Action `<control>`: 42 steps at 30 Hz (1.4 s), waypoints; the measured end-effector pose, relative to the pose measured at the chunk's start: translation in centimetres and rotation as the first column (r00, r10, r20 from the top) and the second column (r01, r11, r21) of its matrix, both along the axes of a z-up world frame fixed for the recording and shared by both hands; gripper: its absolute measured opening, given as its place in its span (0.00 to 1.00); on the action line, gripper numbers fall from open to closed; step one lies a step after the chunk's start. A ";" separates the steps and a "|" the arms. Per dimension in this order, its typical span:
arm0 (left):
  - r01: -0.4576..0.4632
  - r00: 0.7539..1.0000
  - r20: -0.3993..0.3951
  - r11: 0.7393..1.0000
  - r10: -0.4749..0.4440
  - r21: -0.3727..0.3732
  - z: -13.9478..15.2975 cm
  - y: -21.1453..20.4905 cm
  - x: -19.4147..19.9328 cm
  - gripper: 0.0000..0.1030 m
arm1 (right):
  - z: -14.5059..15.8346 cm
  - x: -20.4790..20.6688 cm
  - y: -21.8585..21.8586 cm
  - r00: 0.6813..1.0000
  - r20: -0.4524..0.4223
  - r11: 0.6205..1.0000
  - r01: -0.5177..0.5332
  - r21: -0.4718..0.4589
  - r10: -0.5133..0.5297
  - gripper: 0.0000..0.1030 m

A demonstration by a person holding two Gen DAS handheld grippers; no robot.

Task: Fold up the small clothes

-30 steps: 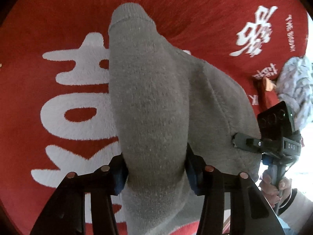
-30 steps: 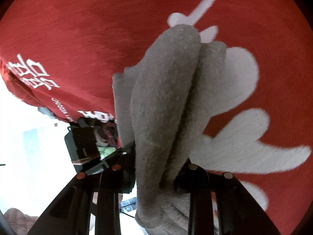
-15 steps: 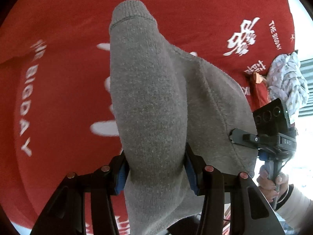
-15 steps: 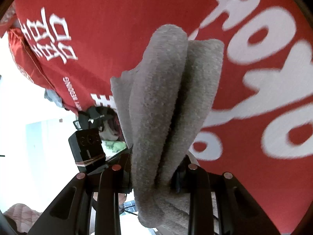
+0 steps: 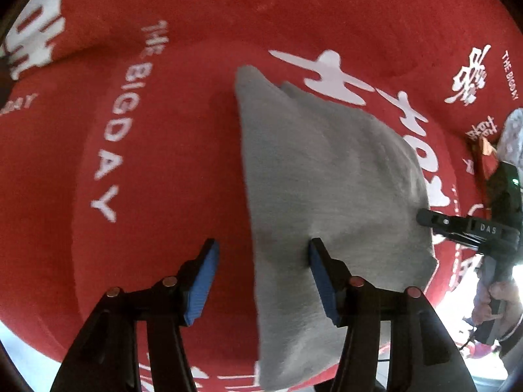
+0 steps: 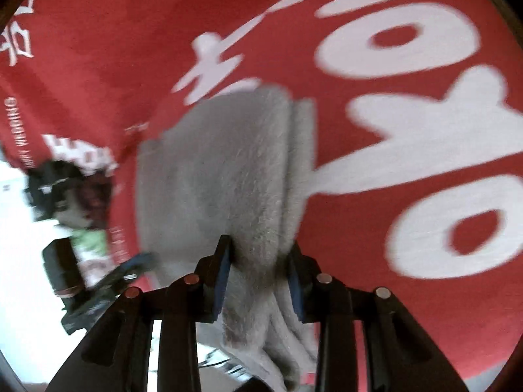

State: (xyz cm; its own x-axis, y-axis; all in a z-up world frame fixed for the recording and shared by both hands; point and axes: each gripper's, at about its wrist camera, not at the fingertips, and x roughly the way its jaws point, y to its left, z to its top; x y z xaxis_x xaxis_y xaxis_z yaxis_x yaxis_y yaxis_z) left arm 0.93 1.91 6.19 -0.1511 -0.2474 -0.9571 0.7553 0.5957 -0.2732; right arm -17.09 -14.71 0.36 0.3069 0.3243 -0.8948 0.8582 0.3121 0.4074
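In the left wrist view, the left gripper [image 5: 261, 261] stands with its blue-padded jaws spread wide and nothing clamped between them; its right finger overlaps the near part of the grey fleecy knitted garment [image 5: 327, 176]. The garment fills the centre and right of the frame, lying on the red fabric cover with white lettering [image 5: 147, 163], its narrow end pointing toward the upper middle. At the right edge of this frame the right gripper [image 5: 428, 219] touches the garment's right edge, and a pale patterned cloth bundle [image 5: 511, 137] shows above it.

In the right wrist view, which is motion-blurred, the right gripper [image 6: 258, 261] has its jaws pressed onto a folded bunch of the grey garment [image 6: 228, 170], which spreads up toward the frame's centre over the red cover [image 6: 130, 32]. The left gripper's black body [image 6: 98, 281] appears blurred at the lower left.
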 end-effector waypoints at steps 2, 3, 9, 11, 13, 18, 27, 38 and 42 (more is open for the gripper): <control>-0.008 0.999 0.041 1.000 0.008 0.013 0.6 0.0 -0.1 0.56 | 0.9 0.0 0.0 0.997 -0.059 0.995 -0.053 -0.085 0.048 0.31; -0.009 0.997 0.077 0.999 0.007 0.030 0.8 0.2 0.0 0.56 | 1.2 0.2 0.1 0.995 -0.076 0.992 -0.069 -0.103 0.061 0.31; -0.011 0.996 0.087 1.000 0.008 0.029 2.1 0.8 0.1 0.56 | 2.7 0.1 0.1 0.995 -0.082 0.991 -0.065 -0.116 0.056 0.27; 0.008 0.996 0.084 1.000 -0.011 0.028 2.3 0.5 -0.6 0.56 | 3.3 -1.3 0.3 0.999 0.022 0.999 0.030 -0.013 -0.030 0.31; 0.022 0.997 0.076 0.999 -0.024 0.031 2.3 0.3 -1.3 0.56 | 3.6 -2.2 1.1 0.993 0.078 0.994 0.088 0.059 -0.092 0.45; 0.020 0.998 0.064 0.999 -0.023 0.044 1.8 -0.3 -2.7 0.56 | 1.9 -2.4 4.6 0.995 0.052 0.983 0.079 0.167 -0.089 0.47; -0.029 0.999 0.045 0.997 0.026 0.075 -0.1 0.4 -3.5 0.57 | 0.3 -1.6 6.7 0.988 -0.097 0.993 -0.118 0.003 0.118 0.08; -0.021 0.998 0.067 0.995 0.015 0.100 0.2 0.2 -3.8 0.57 | 3.6 -1.8 6.0 0.980 -0.188 0.993 -0.087 -0.078 0.071 0.09; -0.015 0.997 0.076 0.995 0.007 0.103 0.2 0.0 -3.9 0.57 | 6.3 -0.6 4.9 0.993 -0.101 0.985 -0.074 -0.156 0.059 0.10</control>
State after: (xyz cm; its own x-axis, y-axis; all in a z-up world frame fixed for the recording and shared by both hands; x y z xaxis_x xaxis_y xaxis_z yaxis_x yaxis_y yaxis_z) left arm -3.00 1.95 6.35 -0.0752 -0.1480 -0.9861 0.7646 0.6262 -0.1523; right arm -17.69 -9.81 6.63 0.1999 0.1921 -0.9608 0.8661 0.4239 0.2649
